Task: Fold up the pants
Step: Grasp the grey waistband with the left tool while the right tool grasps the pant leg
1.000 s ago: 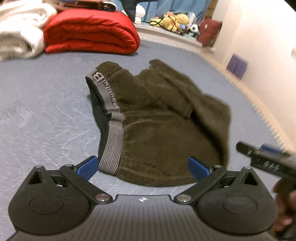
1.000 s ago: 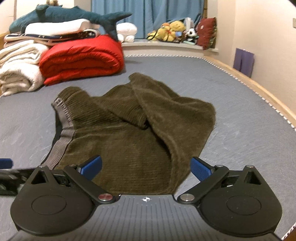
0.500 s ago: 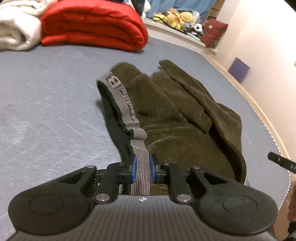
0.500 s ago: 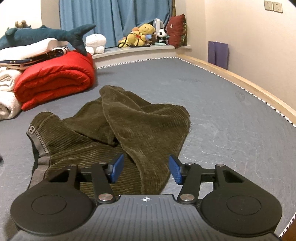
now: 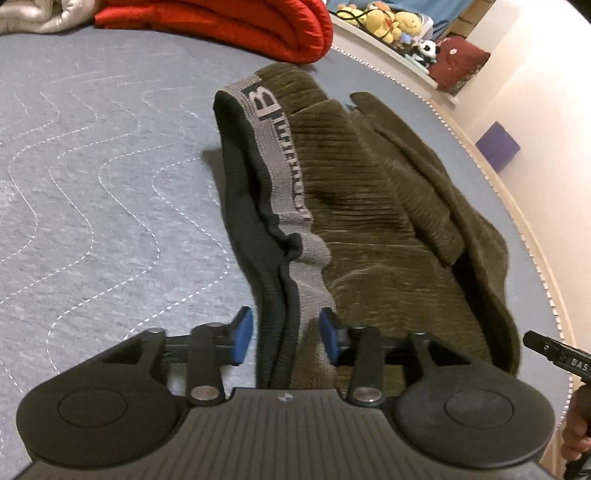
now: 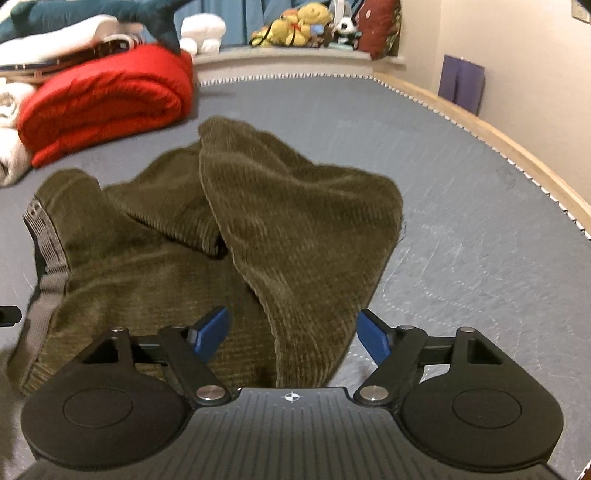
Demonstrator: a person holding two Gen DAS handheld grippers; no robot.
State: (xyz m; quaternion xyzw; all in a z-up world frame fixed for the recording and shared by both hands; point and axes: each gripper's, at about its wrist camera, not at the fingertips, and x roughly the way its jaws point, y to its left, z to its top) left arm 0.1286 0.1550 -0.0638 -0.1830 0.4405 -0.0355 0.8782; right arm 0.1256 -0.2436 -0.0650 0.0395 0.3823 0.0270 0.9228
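Olive corduroy pants lie crumpled on the grey quilted mattress, one leg folded over the top. The grey waistband with its black lining runs straight toward the left gripper. That gripper's jaws are opening, and the band's near end lies loose between the blue pads. The right gripper is also opening. The near end of the folded leg lies between its pads, which do not press on it.
A rolled red quilt and white blankets sit at the far left, with plush toys on the ledge behind. The wooden bed edge curves along the right. The right gripper's tip and a hand show at the left view's right edge.
The left gripper closed on the waistband half a second ago and now stands apart around it. The right jaws narrowed, then widened. Both grippers came lower and closer to the pants.
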